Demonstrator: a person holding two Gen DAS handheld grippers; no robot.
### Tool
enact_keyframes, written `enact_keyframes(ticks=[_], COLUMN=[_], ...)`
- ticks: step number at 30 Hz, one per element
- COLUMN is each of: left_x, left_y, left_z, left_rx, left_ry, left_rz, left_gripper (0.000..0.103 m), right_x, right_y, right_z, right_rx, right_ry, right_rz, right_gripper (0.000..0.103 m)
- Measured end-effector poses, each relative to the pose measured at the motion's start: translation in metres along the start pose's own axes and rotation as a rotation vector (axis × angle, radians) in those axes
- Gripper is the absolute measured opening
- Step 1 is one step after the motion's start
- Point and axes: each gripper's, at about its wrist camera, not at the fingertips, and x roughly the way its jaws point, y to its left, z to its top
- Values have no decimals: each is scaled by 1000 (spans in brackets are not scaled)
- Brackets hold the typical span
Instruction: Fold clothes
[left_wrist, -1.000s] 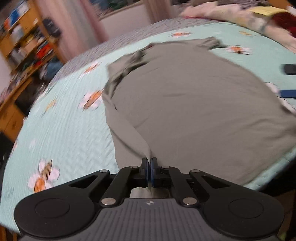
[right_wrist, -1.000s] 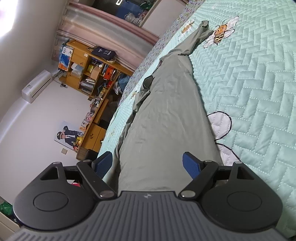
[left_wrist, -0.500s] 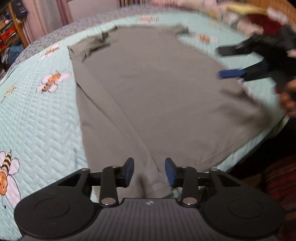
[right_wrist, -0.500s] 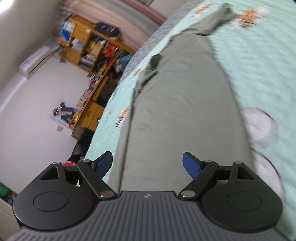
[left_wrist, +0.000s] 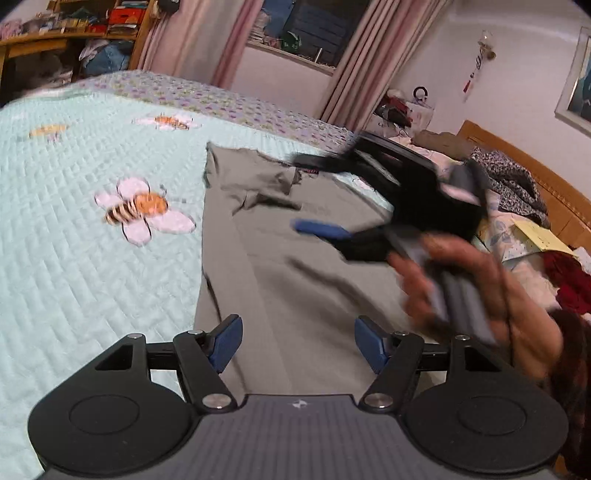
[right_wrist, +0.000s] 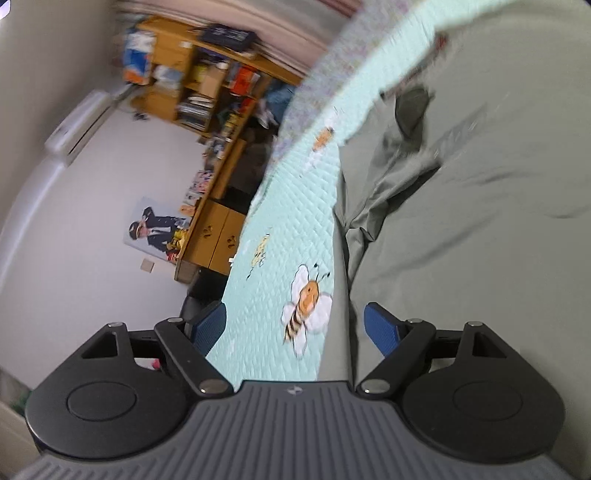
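One grey garment (left_wrist: 295, 266) lies flat along the bed's near edge on the bee-print quilt (left_wrist: 74, 229). Two claws here: your left gripper (left_wrist: 298, 343), jaws just spreading, pinches nothing. Your right gripper (right_wrist: 295, 325), easing narrower yet wide apart, hovers over the garment's edge, seemingly untouched through the blur

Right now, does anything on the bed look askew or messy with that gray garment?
Yes. The gray garment lies mostly flat on the quilt, but its far left corner is bunched and crumpled, with one edge folded over along the left side. Neither the left gripper nor the right gripper is holding cloth.
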Motion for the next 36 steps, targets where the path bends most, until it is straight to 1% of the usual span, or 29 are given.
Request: enact_keyframes(ticks=[1, 3, 4, 6, 7, 8, 9, 10, 11, 12, 13, 14, 15, 17, 18, 20, 22, 23, 28, 32, 36], left_x=[6, 16, 18, 17, 16, 15, 14, 14, 15, 17, 19, 21, 22, 24, 25, 29, 31, 32, 34, 34, 35], left_y=[3, 7, 11, 16, 20, 22, 23, 25, 26, 28, 29, 30, 31, 32, 32, 31, 29, 28, 28, 28, 27], left_z=[-5, -11, -11, -11, -11, -11, -11, -11, -10, -9, -8, -7, -7, -7, -7, -9, -10, -10, -11, -11, -12], left_rx=[8, 26, 31, 14, -6, -22, -34, -48, -60, -70, -81, -91, -97, -104, -107, -100, -86, -78, -63, -52, -45], left_ry=[10, 28, 35, 40, 41, 41, 40, 42, 47, 57, 71, 84, 90, 97, 100, 105, 109, 110, 114, 117, 120], left_rz=[-1, 35, 49, 75, 82, 82, 81, 89, 101, 111, 116, 119, 122, 127, 130, 139, 150, 155, 164, 164, 165], left_gripper=[70, 70, 70, 77, 85, 91, 94, 99, 101, 102, 102, 102, 102, 102, 102, 102, 102, 102, 102, 102, 102], right_x=[13, 35, 44, 56, 61, 64, 67, 70, 73, 77, 80, 83, 86, 88, 88, 86, 84, 82, 76, 64, 61], right_y=[-3, -6, -8, -10, -12, -14, -15, -16, -15, -14, -13, -13, -13, -17, -19, -26, -28, -27, 2, 26, 34], right_z=[5, 11, 13, 18, 19, 20, 20, 19, 19, 18, 17, 17, 17, 16, 17, 16, 15, 14, 17, 29, 43], right_rx=[4, -7, -19, -29, -24, -8, 1, 2, -3, -10, -21, -24, -25, -5, 9, 44, 54, 39, -120, -302, -472], right_ry=[3, 2, -1, -12, -19, -30, -37, -42, -45, -47, -48, -49, -51, -56, -60, -71, -80, -85, -143, -199, -207], right_rz=[-27, -83, -105, -145, -160, -165, -166, -169, -177, -186, -199, -214, -230, -240, -244, -246, -241, -249, -320, -435, -576], right_gripper=[72, 66, 61, 60, 58, 56, 56, 54, 51, 49, 45, 38, 35, 20, 16, 2, 1, 1, 1, 1, 1])
